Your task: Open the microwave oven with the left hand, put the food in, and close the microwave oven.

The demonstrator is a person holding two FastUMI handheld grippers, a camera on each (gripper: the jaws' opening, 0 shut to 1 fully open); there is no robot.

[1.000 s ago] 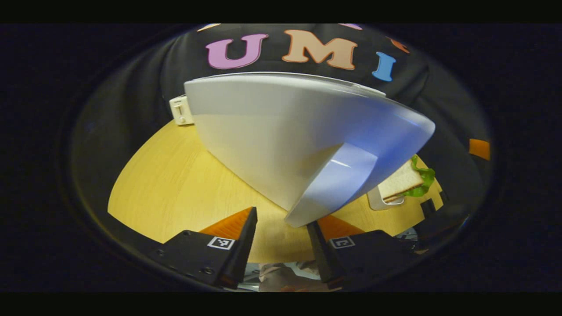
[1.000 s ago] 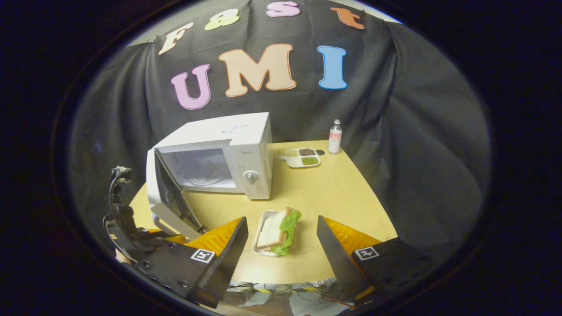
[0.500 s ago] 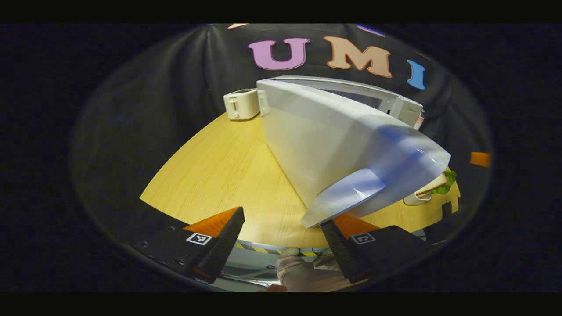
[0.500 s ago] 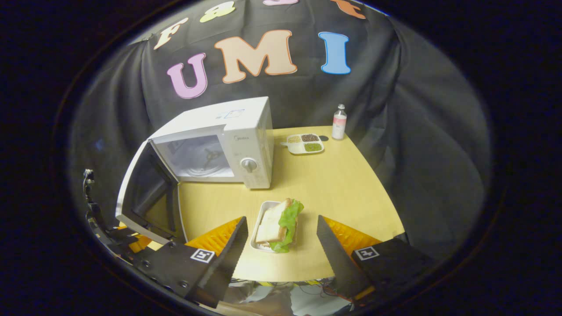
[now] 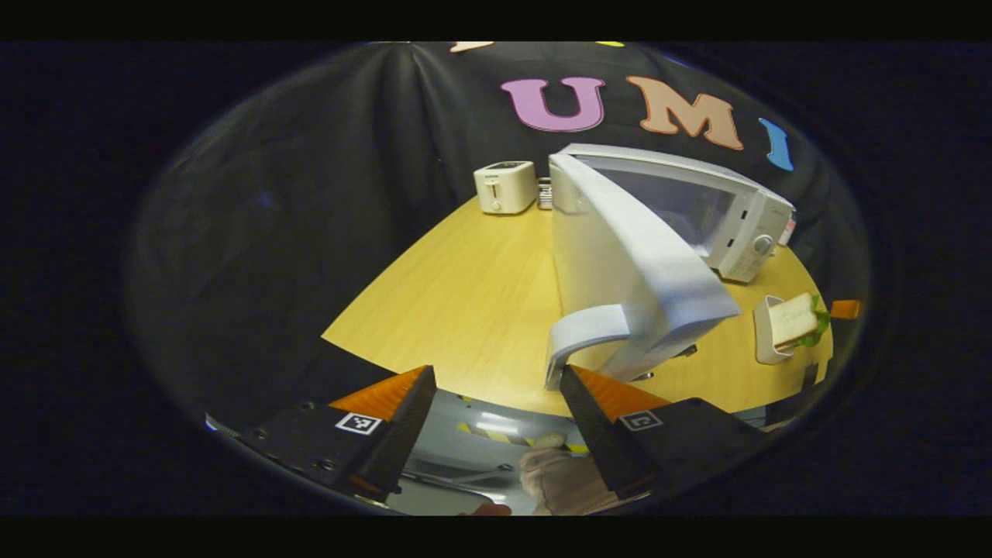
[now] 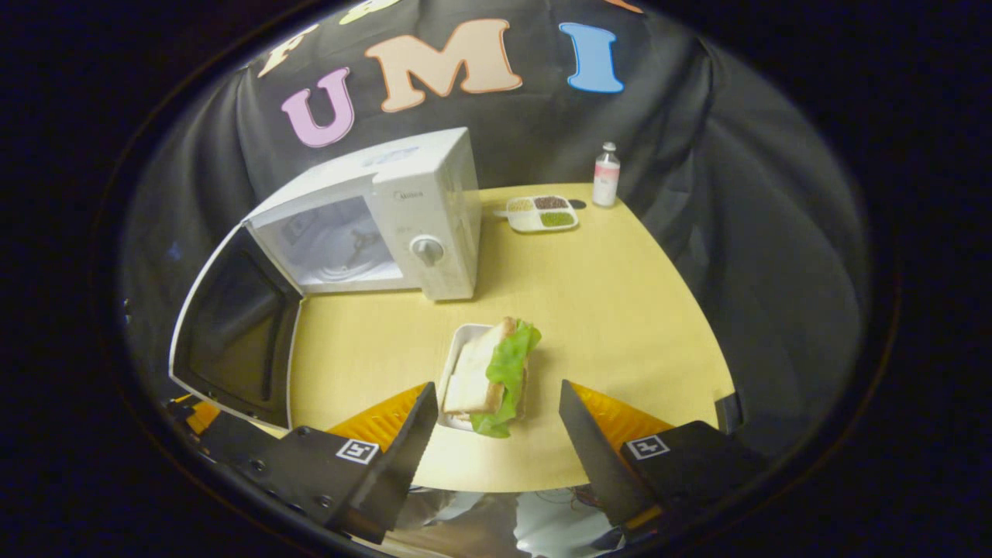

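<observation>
Counted on the wooden table (image 6: 620,310): one microwave (image 6: 418,209), one sandwich (image 6: 492,372) in one white tray (image 6: 453,364), one divided dish (image 6: 542,213) with three fillings, one bottle (image 6: 606,174), one toaster (image 5: 505,187).

Microwave door (image 6: 232,325) is seen swung wide open, at 9 o'clock in the right gripper view; cavity (image 6: 333,244) is exposed and a turntable can be made out inside. Control knob (image 6: 426,249) sits on the front panel.

Sandwich is placed on the table just in front of the microwave, between the fingers of the right gripper (image 6: 496,422) in line of sight (contact cannot be told). Fingers are held apart.

Left gripper (image 5: 496,399) is also held apart; nothing is clamped. Door handle (image 5: 585,337) is seen just above its right finger, at 1 o'clock from the tips; whether they touch cannot be told.

View differences: toaster is shown by the left gripper view, at 12 o'clock behind the door; dish and bottle by the right gripper view, at 1 o'clock. The door's outer face is given by the left gripper view, its dark inner window by the right.
</observation>
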